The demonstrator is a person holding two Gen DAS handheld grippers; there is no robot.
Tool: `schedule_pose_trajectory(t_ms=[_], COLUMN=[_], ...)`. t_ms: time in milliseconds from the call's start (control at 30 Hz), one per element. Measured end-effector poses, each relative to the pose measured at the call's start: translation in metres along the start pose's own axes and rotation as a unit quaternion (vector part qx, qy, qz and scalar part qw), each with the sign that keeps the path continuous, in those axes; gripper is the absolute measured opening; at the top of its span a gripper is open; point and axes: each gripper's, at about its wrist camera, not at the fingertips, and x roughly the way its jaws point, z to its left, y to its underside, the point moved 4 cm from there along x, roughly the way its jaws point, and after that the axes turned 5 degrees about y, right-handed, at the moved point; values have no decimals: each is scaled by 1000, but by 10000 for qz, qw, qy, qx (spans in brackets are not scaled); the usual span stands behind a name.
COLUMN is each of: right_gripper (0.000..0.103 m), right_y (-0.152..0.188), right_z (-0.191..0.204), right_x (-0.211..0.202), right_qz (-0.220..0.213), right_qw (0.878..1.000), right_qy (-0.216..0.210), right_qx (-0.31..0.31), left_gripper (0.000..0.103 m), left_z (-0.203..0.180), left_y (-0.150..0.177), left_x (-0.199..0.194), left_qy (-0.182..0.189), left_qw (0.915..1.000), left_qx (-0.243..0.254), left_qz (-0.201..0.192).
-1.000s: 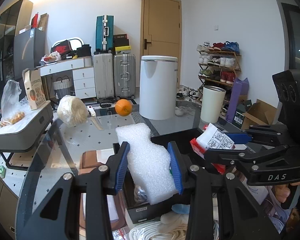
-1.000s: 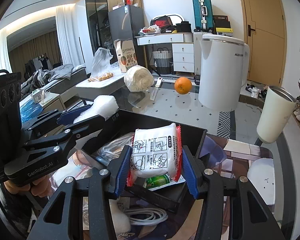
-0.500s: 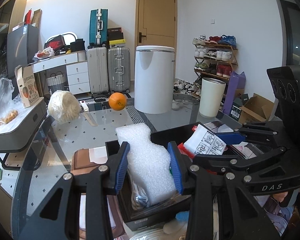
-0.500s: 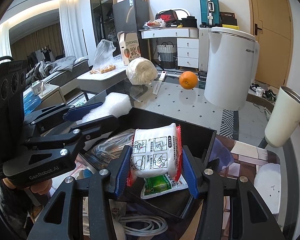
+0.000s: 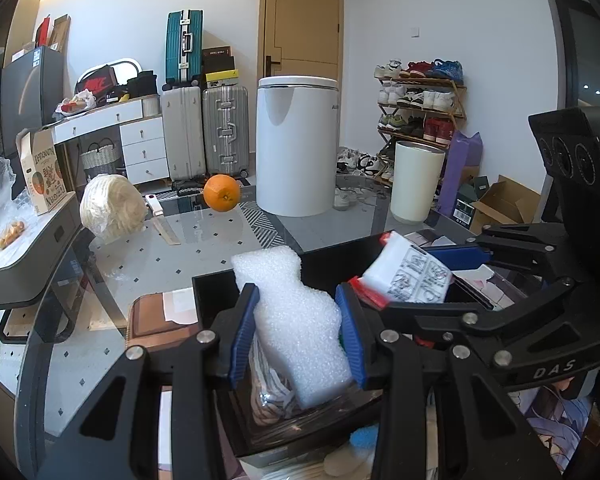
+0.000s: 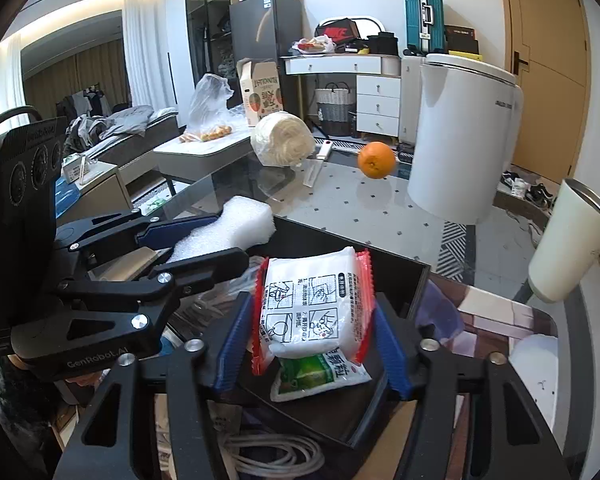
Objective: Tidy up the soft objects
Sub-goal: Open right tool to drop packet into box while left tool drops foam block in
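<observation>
Over the open black rectangular box (image 6: 400, 276), both loads have sunk lower: left gripper (image 5: 296, 332) clamps the white foam block (image 5: 296, 320) at six o'clock; right gripper (image 6: 312, 344) pinches the red-edged white packet (image 6: 312, 304), release likely near

White foam block (image 5: 300, 320), red-edged white packet (image 6: 312, 304) with black line drawings, green-and-white packet (image 6: 320, 376), black box (image 5: 260, 280), orange fruit (image 5: 221, 193), blue gripper pads (image 5: 242, 332).

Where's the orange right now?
The orange sits on the glass table at its far side, untouched. In the left wrist view it lies between the pale wrapped bundle on its left and the white bin on its right.
</observation>
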Motion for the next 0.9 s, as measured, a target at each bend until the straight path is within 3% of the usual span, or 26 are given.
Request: schedule_pose_trajectory(t_ms=[200,233,267,367,467,567,633,733,900], right_gripper=[73,74,75,81,83,88,89,99,102], right_y=[0,0,1,3,7,10,12,15,18], right_z=[-5,-6,-6,-10,-12,-16,-18,-21,-19], right_x=[-7,-9,-11,-19,-28,-37,-41,-50,-59], right_qz=[-48,-53,-61,-124,-207,-269,-281,-356,-344], right_qw=[9999,9999,9999,9997,9993,9988,9985,9978,9979], right_qy=[99,114,127,166,203,212,231,205,183], right_qx=[7,21,36,126,228,356,416,517,512], left_gripper=[44,49,62,67,92,103,103,103,103], left_z=[1,1,0,-3,-5,-3,-2,1,9], left_y=[0,0,0,0,0,0,1,3,8], left_x=[-2,-3,-4,-10,-17,-24,-28,-36,-51], left_qy=[-17,-33,-51,31,64,39,34,-144,-235], left_qw=[10000,10000,10000,9999,9999,9997,9995,9991,9975], left_qx=[-81,-72,-67,-76,-74,-137,-189,-272,-567], left_qz=[19,18,6,-70,-138,-211,-247,-281,-338])
